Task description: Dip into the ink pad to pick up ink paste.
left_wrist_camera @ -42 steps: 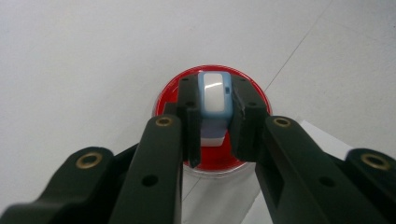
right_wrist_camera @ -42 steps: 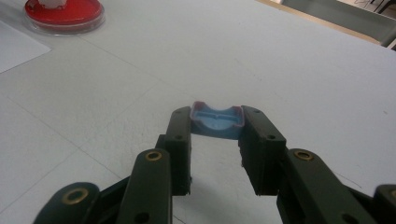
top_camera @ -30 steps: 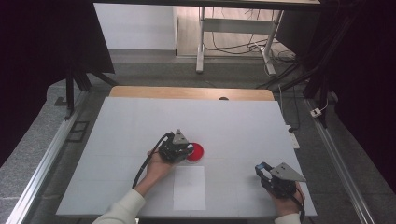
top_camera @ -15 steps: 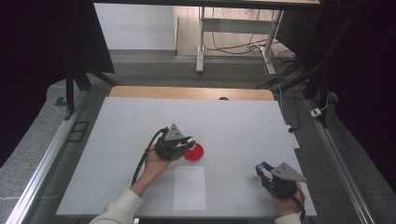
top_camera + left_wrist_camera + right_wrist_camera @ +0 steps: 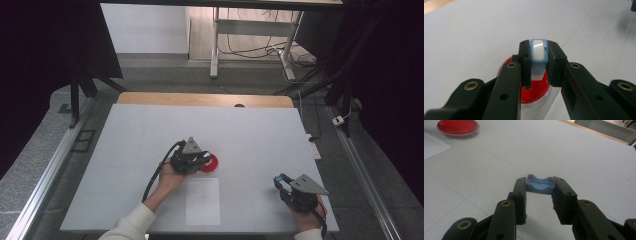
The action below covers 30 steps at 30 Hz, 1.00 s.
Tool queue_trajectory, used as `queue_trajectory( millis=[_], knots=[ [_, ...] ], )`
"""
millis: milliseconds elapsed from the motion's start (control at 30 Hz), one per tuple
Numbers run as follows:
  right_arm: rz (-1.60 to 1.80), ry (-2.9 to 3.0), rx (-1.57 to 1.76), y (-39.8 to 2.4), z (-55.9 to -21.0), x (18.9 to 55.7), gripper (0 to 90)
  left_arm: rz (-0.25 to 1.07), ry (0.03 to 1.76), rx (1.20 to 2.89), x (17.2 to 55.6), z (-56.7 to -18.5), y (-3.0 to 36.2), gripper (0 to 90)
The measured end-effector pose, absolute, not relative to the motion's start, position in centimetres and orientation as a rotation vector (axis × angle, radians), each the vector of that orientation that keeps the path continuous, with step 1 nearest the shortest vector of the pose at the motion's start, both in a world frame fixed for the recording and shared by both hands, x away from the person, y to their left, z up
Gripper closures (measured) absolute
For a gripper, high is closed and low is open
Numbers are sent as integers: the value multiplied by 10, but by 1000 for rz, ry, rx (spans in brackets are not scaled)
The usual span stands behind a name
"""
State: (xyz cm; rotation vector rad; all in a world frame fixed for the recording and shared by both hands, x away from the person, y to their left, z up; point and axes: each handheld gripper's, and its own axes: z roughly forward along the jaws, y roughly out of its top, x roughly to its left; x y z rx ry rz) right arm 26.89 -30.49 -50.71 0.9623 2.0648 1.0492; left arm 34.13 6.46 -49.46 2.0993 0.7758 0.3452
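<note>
Over red dish (image 5: pixel 534 85), blue-rimmed white piece (image 5: pixel 538 51)

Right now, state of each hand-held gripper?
Left hand-held gripper: closed on a blue-and-white piece, above the red dish.
Right hand-held gripper: closed on a blue cap-like piece.

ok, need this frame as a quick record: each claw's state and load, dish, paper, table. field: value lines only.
left claw: shut on a blue-and-white piece, held over the red dish
right claw: shut on a blue cap, above bare table, apart from the dish
red dish: round, clear-walled, near table centre
white paper sheet: flat, just nearer the person than the dish
table: white top, wooden strip along far edge
</note>
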Motion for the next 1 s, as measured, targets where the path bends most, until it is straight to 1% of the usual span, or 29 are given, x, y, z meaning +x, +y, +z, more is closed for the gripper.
queue_trajectory(
  millis=[333,1000],
  knots=[
    [1042,2067,961,-305,-507,269,646,350,774,2141,343,-504,59,759],
    [1045,2066,960,-305,-507,269,646,355,774,2138,344,-507,58,759]
  ],
)
